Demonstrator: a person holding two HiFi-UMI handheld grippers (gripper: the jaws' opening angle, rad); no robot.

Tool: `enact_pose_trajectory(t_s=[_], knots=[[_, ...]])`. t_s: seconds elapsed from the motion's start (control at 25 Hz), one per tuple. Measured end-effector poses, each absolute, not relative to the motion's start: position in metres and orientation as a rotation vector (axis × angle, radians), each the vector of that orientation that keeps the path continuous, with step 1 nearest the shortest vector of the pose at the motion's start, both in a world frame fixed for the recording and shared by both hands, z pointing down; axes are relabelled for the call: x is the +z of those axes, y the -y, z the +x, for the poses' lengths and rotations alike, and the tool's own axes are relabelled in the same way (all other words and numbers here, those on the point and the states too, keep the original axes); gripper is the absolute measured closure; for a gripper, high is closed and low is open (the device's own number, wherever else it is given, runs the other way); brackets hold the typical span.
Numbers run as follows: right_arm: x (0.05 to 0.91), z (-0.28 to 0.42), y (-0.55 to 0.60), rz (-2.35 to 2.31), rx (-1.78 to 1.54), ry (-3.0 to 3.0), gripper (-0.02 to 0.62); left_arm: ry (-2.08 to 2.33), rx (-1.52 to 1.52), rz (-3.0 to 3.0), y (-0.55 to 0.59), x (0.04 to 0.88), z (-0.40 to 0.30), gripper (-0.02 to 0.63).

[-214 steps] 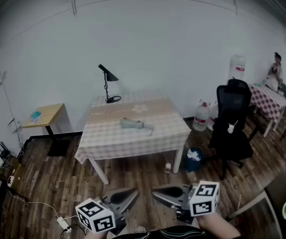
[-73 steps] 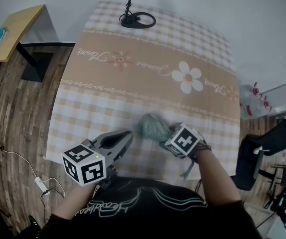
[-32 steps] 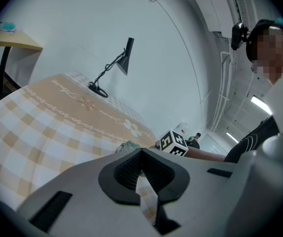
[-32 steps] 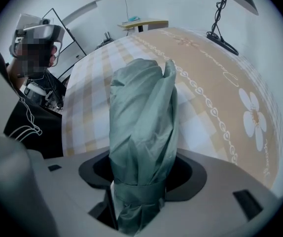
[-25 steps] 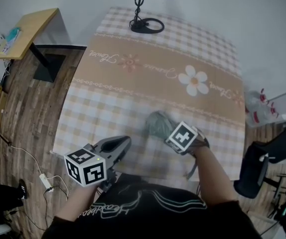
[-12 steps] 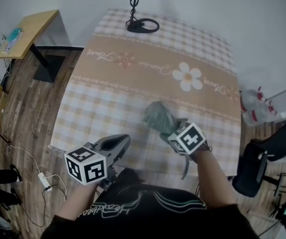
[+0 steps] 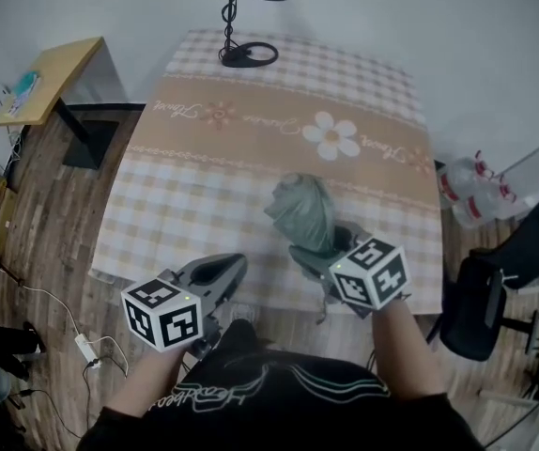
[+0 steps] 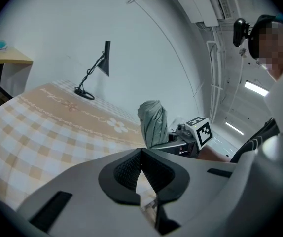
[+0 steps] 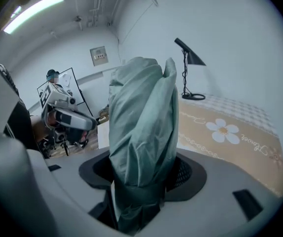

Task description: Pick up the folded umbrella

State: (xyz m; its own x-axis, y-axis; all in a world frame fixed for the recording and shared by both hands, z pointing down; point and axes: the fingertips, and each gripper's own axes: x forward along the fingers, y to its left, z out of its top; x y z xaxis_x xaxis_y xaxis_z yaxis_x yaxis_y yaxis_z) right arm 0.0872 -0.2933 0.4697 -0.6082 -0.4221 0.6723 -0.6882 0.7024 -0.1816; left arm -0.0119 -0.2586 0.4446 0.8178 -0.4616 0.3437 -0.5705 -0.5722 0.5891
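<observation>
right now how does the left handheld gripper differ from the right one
The right gripper is shut on the grey-green folded umbrella, held above the checked tablecloth; the left gripper has its jaws together on nothing. The umbrella fills much of the right gripper's view; the left gripper looks freely across the table. Both carry a black-and-white marker cube.

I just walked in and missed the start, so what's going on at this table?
A person stands at the table with tongs in each hand. The right tongs are shut on the folded umbrella, a grey-green bundle held tilted upward above the checked cloth near the table's front edge. The left tongs hang beside it, closed and empty. A black lamp stands at the far edge.
</observation>
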Motion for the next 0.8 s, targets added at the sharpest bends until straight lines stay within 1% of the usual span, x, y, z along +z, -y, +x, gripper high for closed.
enact_pose_trajectory(t_s=[0.36,0.8], knots=[[0.387,0.109,0.251,0.955,0.562,2.623,0.325,0.741,0.161,2.37,0.227,0.402,0.022,0.609],[0.332,0.137,0.157,1.032,0.476,2.764,0.325,0.756,0.086,2.502,0.153,0.349,0.044,0.609]])
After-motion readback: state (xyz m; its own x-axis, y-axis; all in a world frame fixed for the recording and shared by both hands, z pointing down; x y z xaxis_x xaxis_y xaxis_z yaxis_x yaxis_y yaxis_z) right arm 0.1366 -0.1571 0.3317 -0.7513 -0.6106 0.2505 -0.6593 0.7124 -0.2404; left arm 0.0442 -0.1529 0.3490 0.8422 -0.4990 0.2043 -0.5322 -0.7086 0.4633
